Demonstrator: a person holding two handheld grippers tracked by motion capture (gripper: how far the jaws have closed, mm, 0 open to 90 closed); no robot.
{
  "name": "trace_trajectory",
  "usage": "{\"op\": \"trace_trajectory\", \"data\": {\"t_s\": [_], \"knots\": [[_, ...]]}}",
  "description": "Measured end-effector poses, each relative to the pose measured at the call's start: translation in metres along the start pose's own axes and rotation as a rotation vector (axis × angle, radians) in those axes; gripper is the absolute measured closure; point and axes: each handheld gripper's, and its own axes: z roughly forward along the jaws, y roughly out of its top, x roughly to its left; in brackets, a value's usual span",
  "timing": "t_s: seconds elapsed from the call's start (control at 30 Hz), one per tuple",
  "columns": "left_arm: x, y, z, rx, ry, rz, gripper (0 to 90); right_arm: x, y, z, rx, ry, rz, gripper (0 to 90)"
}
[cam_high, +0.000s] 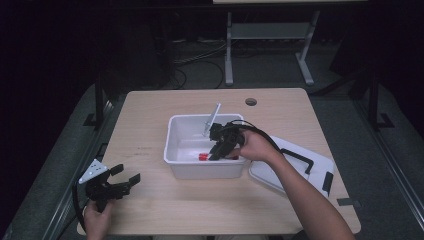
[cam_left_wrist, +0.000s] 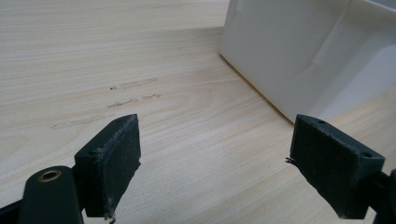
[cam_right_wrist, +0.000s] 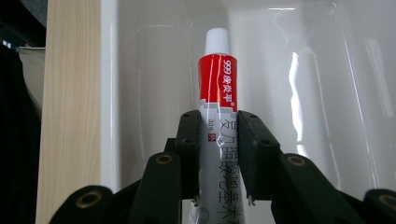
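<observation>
High view: dim, dark room surround; table (cam_high: 150, 210) evenly lit from above, soft and slightly grainy. Left gripper view: bright, diffuse light; faint shadow along the foot of the bin (cam_left_wrist: 299, 51); near pads (cam_left_wrist: 114, 168) slightly soft. Right gripper view: strong white glare streaks on the glossy bin wall; tube (cam_right_wrist: 218, 79) print sharp.

Tub (cam_high: 175, 150): table (cam_high: 150, 210) centre | tube (cam_right_wrist: 218, 88): inside tub | lid (cam_high: 300, 167): right of tub | left gripper (cam_high: 122, 179): near-left, on table
</observation>
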Motion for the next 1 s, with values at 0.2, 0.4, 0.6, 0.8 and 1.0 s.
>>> {"op": "trace_trajectory", "data": {"t_s": [0.2,0.4,0.6,0.8,1.0], "knots": [[0.0,0.0,0.0,0.0,0.0,-0.001,15.5,-0.001,0.001,-0.003,-0.017,-0.005,0.013,64.1],[-0.001,0.0,0.001,-0.001,-0.002,0.0,15.5,0.001,-0.002,-0.015,-0.027,-0.025,0.018,62.0],[-0.001,0.0,0.001,0.011,-0.003,0.011,15.5,0.004,-0.008,-0.036,-0.054,-0.05,0.022,59.8],[-0.001,0.0,0.001,0.011,-0.003,0.011,15.5,0.007,-0.012,-0.057,-0.065,-0.08,0.026,57.4],[-0.001,0.0,0.002,0.011,-0.002,0.008,15.5,0.009,-0.026,-0.079,-0.088,-0.112,0.057,52.4]]}}
